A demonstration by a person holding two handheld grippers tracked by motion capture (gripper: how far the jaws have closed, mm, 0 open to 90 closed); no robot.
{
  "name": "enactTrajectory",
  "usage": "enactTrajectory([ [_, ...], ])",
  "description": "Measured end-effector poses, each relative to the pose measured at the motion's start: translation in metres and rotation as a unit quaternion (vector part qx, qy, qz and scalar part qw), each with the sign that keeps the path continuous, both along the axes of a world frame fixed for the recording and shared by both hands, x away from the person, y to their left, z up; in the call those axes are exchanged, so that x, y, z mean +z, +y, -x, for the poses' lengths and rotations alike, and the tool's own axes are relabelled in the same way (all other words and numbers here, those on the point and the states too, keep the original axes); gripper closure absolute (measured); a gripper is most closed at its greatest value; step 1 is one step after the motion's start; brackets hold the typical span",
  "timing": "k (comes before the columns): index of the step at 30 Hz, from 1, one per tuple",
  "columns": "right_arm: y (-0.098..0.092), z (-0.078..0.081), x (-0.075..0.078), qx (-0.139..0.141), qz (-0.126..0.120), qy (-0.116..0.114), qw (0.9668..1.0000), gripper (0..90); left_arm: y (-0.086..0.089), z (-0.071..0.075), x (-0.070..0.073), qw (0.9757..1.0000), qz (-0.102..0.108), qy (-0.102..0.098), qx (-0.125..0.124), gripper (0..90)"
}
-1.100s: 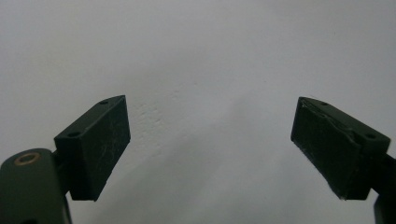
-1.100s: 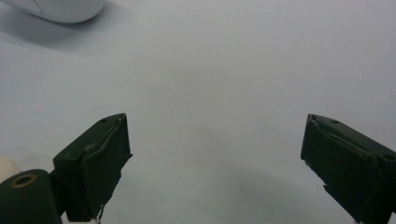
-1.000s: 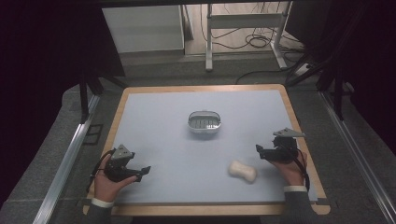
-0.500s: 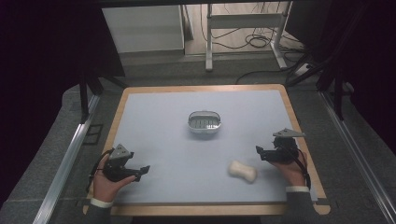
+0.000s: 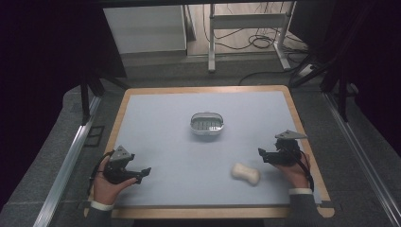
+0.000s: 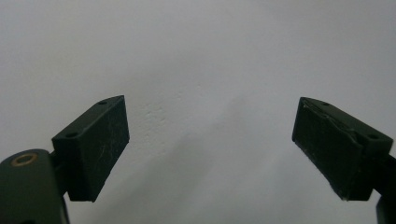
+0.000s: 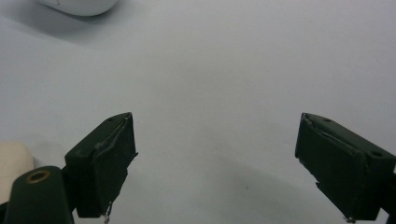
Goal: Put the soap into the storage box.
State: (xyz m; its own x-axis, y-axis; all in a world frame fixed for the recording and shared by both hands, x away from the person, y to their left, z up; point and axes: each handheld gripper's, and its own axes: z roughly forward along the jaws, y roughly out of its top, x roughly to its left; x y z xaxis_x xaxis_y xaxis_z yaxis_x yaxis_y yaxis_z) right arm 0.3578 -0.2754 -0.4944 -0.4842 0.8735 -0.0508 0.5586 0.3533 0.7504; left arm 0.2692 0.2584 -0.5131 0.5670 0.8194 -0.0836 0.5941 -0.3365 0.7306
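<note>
A cream bar of soap [image 5: 245, 173] lies on the pale blue mat [image 5: 165, 123] near the front right. A small white dish with a slotted grey rack [image 5: 206, 123] stands at the middle of the mat. My right gripper [image 5: 263, 154] is just right of the soap, pointing left, open and empty. In the right gripper view its jaws [image 7: 217, 154] stand wide apart, with the soap's edge [image 7: 11, 163] at lower left and the dish's rim [image 7: 79, 5] at the top. My left gripper [image 5: 143, 173] rests open at the front left, with bare mat between its jaws [image 6: 210, 140].
The mat lies on a wooden-edged table [image 5: 203, 89]. Metal rails [image 5: 71, 156] run along both sides. Beyond the far edge are a white cabinet [image 5: 144, 28], a table frame [image 5: 246, 21] and floor cables [image 5: 257, 42].
My right gripper has drifted slightly toward the near edge. The left gripper, soap and dish have stayed put.
</note>
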Motion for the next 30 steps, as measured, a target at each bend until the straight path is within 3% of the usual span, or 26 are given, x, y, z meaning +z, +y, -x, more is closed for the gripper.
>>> enactTrajectory([
  [10, 0.006, -0.001, -0.005, 0.009, 0.004, 0.015, 0.9998, 15.1, 0.004, 0.003, 0.003, 0.9999, 0.011, -0.003, 0.004, 11.4],
  [30, 0.011, 0.008, 0.022, 0.051, 0.045, 0.019, 0.9975, 17.4, 0.002, 0.001, 0.002, 1.0000, 0.006, 0.002, 0.000, 10.1],
])
